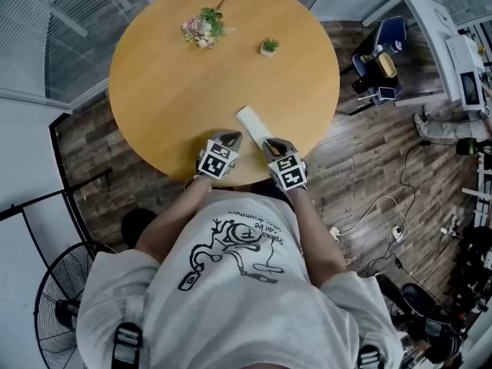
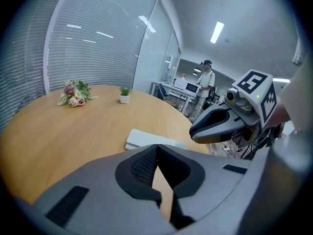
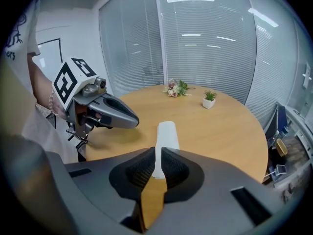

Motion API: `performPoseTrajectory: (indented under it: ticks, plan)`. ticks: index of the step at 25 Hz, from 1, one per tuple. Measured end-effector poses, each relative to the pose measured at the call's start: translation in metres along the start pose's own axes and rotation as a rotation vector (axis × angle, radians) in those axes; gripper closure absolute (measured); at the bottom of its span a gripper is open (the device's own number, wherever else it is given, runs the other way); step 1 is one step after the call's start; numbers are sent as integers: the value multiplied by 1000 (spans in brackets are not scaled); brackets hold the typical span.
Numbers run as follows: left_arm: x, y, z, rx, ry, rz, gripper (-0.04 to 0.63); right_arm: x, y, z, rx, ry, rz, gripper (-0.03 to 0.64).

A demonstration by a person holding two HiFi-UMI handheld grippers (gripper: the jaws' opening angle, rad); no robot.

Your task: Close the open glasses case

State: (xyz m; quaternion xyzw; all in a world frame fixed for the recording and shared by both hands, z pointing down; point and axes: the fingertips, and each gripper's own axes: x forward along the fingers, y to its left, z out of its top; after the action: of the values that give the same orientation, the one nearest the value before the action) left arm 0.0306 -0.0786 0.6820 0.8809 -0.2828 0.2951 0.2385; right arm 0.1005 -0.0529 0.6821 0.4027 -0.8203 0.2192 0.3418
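A white glasses case [image 1: 251, 120] lies flat on the round wooden table [image 1: 169, 91] near its front edge; no raised lid shows. It lies just beyond both grippers, as a pale slab in the left gripper view [image 2: 146, 138] and a long rounded strip in the right gripper view [image 3: 165, 135]. My left gripper [image 1: 231, 138] [image 2: 156, 146] hovers just left of the case's near end, its jaws together and empty. To the right of that end, my right gripper [image 1: 270, 143] [image 3: 157, 151] has its jaws nearly touching with nothing between them. Neither touches the case.
A small bunch of flowers [image 1: 204, 28] and a tiny potted plant [image 1: 269, 47] sit at the table's far side. A fan [image 1: 58, 314] stands on the floor at lower left. A blue chair [image 1: 380, 52], desks and cables crowd the right. A person [image 2: 205, 82] stands far off.
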Motion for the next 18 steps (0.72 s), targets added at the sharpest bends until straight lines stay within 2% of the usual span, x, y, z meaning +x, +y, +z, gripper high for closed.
performPoseTrajectory:
  ticks: [18]
  plan:
    - [-65, -14, 67, -29, -217, 3, 575, -60, -1, 65, 63, -175, -80, 575]
